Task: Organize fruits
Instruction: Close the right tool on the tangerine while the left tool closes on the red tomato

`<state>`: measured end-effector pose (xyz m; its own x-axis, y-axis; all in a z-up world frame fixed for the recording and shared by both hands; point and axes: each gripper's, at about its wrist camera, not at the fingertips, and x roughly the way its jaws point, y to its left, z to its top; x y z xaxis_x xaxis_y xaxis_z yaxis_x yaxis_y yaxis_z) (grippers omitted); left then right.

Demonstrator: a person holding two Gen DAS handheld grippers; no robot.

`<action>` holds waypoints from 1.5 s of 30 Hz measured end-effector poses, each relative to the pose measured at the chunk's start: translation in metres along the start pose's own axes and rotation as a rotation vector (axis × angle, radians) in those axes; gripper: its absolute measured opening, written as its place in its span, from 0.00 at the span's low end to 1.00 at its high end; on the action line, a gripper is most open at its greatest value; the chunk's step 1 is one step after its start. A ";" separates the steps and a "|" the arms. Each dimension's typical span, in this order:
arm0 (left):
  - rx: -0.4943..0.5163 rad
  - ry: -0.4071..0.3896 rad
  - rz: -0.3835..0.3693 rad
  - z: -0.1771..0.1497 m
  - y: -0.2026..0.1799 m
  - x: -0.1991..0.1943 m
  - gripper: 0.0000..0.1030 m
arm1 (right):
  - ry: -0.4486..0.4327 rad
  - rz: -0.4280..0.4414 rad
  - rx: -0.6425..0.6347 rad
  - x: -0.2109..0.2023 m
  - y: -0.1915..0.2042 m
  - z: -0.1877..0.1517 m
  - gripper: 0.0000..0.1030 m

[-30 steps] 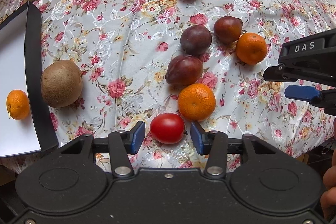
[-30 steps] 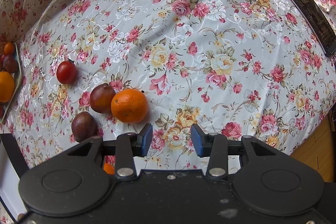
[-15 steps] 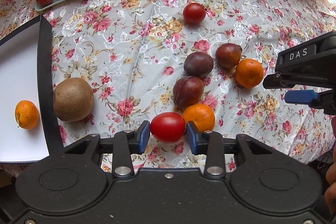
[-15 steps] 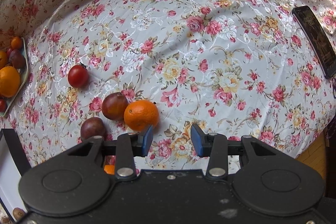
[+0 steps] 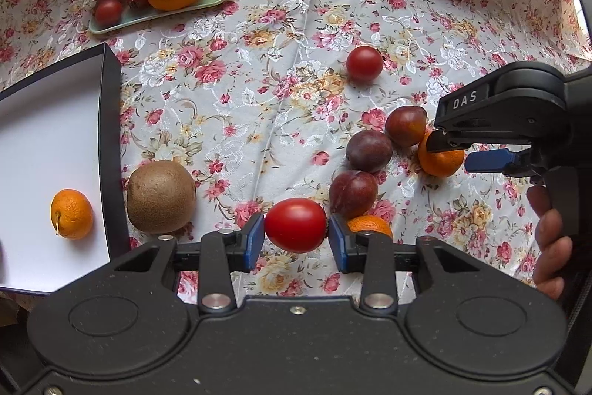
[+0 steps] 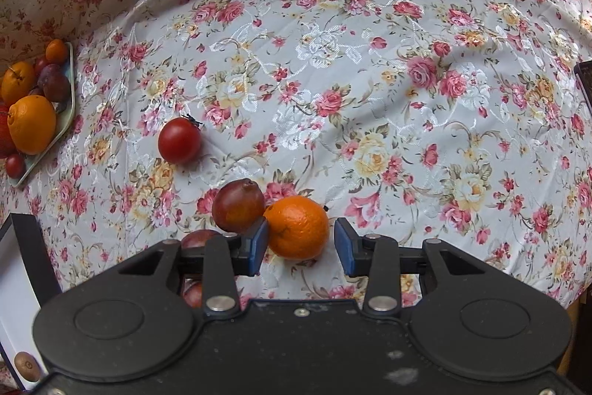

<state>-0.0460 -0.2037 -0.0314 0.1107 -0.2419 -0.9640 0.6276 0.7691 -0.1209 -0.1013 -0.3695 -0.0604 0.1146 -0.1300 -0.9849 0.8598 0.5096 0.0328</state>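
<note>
A tomato (image 5: 295, 225) is now clamped between the blue pads of the left gripper (image 5: 296, 236) and carried clear of the floral cloth (image 5: 259, 69); a second ago it lay loose between open jaws. Left of those jaws sit a kiwi (image 5: 161, 196) and, beyond it, the white box (image 5: 112, 150) holding one mandarin (image 5: 71, 214). Ahead and to the left, a green tray (image 5: 155, 15) is heaped with fruit. Meanwhile the right gripper (image 6: 299, 241) has been brought over an orange (image 6: 297, 226), which is now framed between jaws held wide, the left pad (image 6: 258, 243) just beside it and a gap left on the right. A plum (image 6: 238, 205) touches the orange to the left of those jaws. One fruit is judged secured for sorting, a second about to be gripped.
</note>
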 end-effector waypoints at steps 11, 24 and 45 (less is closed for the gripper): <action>-0.027 0.006 -0.005 0.001 0.007 0.000 0.45 | -0.020 -0.058 -0.008 0.015 0.014 -0.002 0.44; -0.017 -0.001 0.022 0.000 0.007 0.000 0.45 | -0.091 -0.068 0.021 -0.012 0.008 -0.006 0.42; -0.028 -0.013 0.048 -0.022 0.010 -0.009 0.45 | -0.094 -0.053 -0.004 -0.038 0.005 -0.031 0.42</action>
<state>-0.0574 -0.1808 -0.0291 0.1500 -0.2121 -0.9657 0.5997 0.7960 -0.0817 -0.1165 -0.3356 -0.0280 0.1150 -0.2363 -0.9649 0.8639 0.5033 -0.0203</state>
